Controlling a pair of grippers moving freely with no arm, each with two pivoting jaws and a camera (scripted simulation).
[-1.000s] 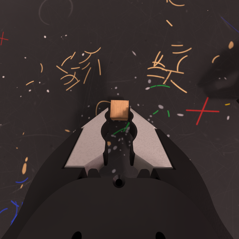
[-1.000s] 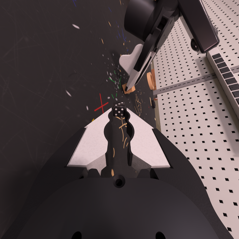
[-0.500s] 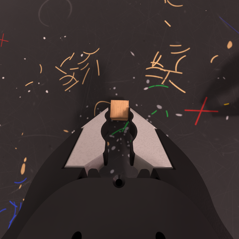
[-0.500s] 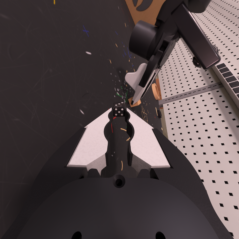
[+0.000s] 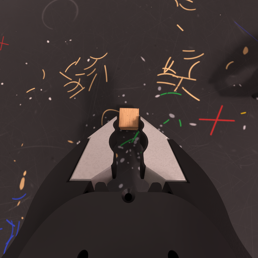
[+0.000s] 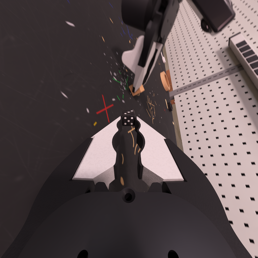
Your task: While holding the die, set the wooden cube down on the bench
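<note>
The light wooden cube (image 5: 128, 118) sits between the fingertips of my left gripper (image 5: 128, 118), which is shut on it, low over the dark scratched bench (image 5: 48, 139). In the right wrist view the cube (image 6: 135, 93) appears to touch the bench (image 6: 41, 125) under the left gripper (image 6: 137, 87), which points steeply down. My right gripper (image 6: 128, 120) is shut on a small black die (image 6: 128, 120) with white dots and holds it above the bench, short of the cube.
The bench bears coloured marks, with a red cross (image 5: 216, 120) right of the cube. A pale pegboard wall (image 6: 209, 139) runs along the bench's right side. A wooden ring (image 6: 165, 81) and a small black wheel (image 6: 170, 106) lie by it. A grey strip-shaped box (image 6: 245, 55) hangs higher up.
The left gripper and cube have barely moved. The right gripper has shifted with the die, so the left gripper looms larger and the red cross is now left of the die.
</note>
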